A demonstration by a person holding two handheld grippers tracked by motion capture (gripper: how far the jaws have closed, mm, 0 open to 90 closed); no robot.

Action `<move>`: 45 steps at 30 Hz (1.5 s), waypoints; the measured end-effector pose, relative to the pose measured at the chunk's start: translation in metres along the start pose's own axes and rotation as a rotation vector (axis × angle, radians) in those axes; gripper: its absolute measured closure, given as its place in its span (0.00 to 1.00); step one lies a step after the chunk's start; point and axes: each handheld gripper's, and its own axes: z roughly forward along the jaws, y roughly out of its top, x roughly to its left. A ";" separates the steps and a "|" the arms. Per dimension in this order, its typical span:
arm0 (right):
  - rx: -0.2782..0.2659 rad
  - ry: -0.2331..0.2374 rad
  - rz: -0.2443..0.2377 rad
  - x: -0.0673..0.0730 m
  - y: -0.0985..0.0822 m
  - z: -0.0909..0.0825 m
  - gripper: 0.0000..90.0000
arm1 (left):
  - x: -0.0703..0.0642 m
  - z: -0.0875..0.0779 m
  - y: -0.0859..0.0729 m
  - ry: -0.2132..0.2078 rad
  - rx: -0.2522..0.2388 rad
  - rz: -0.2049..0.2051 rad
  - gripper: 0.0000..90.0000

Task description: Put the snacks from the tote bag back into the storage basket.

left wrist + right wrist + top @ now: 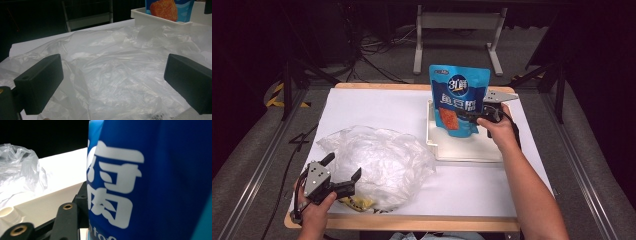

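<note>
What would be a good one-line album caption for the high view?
Right tongs hold a blue printed pouch upright in a white tray; open left tongs wait beside crumpled clear plastic bag.

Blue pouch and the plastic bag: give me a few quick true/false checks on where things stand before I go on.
1. The blue pouch stands upright in the white tray. True.
2. The right gripper is shut on the blue pouch. True; it grips the pouch at its side.
3. The left gripper is clamped on the clear plastic bag. False; in the left gripper view its jaws stand wide apart over the bag.
4. The clear plastic bag lies inside the white tray. False; it lies crumpled on the table, left of the tray.
5. The blue pouch lies flat on the table. False; it is held upright over the tray.
</note>
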 end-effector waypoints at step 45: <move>0.078 -0.101 0.001 0.004 0.009 -0.036 0.25 | 0.000 0.000 -0.001 0.003 0.005 -0.003 0.03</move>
